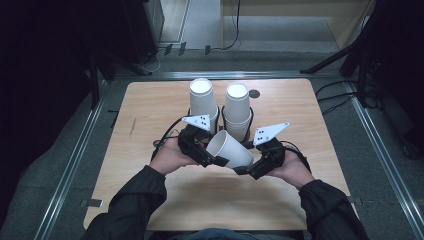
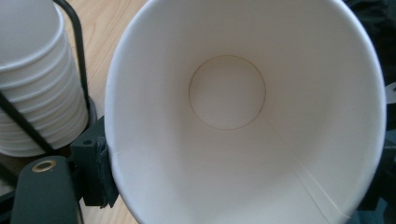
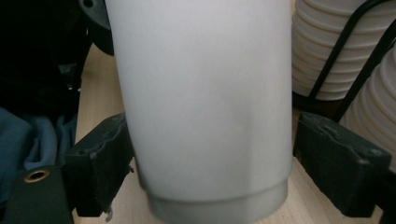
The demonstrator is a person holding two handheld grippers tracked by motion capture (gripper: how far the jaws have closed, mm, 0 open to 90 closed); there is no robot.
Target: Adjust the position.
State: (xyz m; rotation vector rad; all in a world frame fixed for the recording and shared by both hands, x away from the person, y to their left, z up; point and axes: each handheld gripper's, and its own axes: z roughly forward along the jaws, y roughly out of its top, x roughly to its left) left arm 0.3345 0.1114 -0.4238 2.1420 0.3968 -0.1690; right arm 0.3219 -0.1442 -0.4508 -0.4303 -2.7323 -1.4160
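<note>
White paper cup (image 1: 230, 148) held on its side above the near middle of the wooden desk (image 1: 150, 110), mouth toward the left, base toward the right. Left tool (image 1: 207, 156) grips the cup at its rim: in the left gripper view one black pad (image 2: 99, 170) presses the outside of the rim, and the camera looks straight into the cup's mouth (image 2: 243, 112) down to its round bottom. Right tool (image 1: 246, 169) sits at the cup's base end; in the right gripper view its jaws stand either side of the cup wall (image 3: 205, 107), the left pad at or almost at the wall, the right pad clear of it with a gap, so the tool is open, no grip. Two stacks of white cups (image 1: 220, 107) stand in black wire holders (image 1: 250, 112) just beyond, at the far middle of the desk. No print, logo or writing legible on the cup or the stacks; the grey plates on the tools carry small black dots only.
</note>
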